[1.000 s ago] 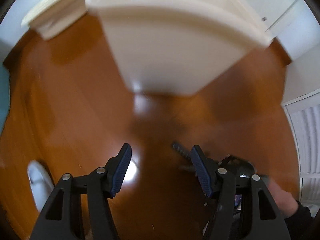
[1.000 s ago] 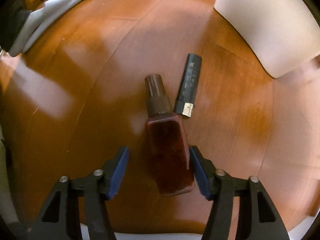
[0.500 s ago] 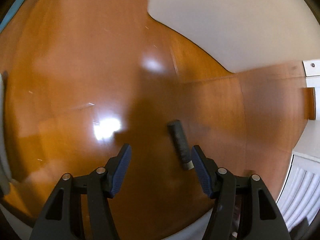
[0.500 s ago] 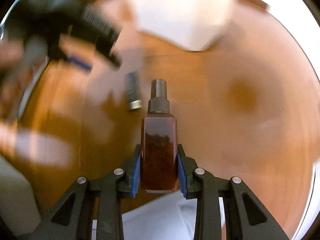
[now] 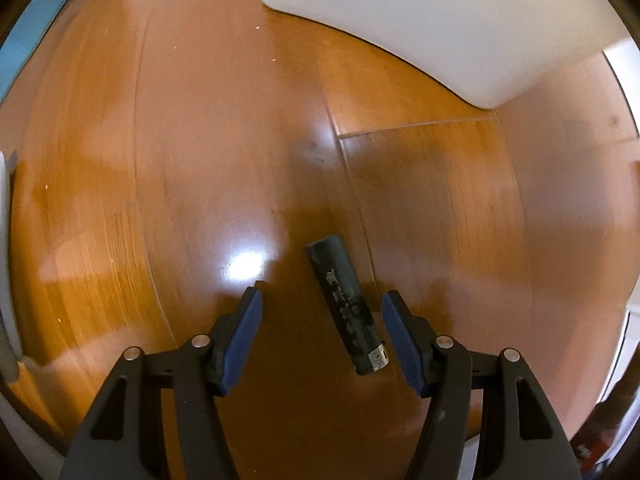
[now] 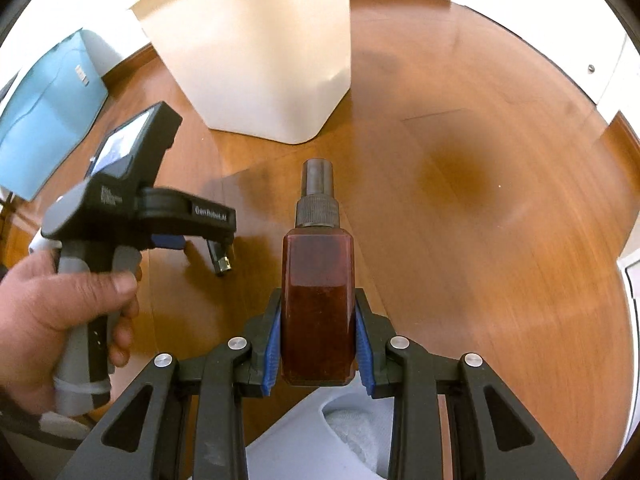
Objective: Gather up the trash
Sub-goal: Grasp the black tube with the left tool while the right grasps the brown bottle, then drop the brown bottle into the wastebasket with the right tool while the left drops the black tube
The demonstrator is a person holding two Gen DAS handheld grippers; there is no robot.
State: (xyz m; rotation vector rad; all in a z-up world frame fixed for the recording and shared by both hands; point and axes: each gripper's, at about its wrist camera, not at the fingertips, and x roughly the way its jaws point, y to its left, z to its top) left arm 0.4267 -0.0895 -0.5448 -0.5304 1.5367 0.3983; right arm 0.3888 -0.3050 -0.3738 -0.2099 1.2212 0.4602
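While the right gripper [image 6: 316, 344] has its blue-padded fingers [image 6: 271, 344] pressed tight against both sides of an amber spray bottle [image 6: 318, 308], that bottle points toward 12 o'clock, its dark cap [image 6: 317, 194] farthest from the camera, above the wooden floor [image 6: 480, 240]. A white bin [image 6: 260, 52] stands on the floor at 11 o'clock. At 9 o'clock a hand [image 6: 52, 320] holds the left gripper's handle. In the left wrist view, the left gripper [image 5: 322, 340] hovers with its fingers [image 5: 244, 340] spread wide and holding nothing; a black lighter [image 5: 346, 308] lies on the floor [image 5: 160, 160] between them, nearer the right-side finger, its metal end toward 5 o'clock. The bin [image 5: 440, 20] sits at 1 o'clock.
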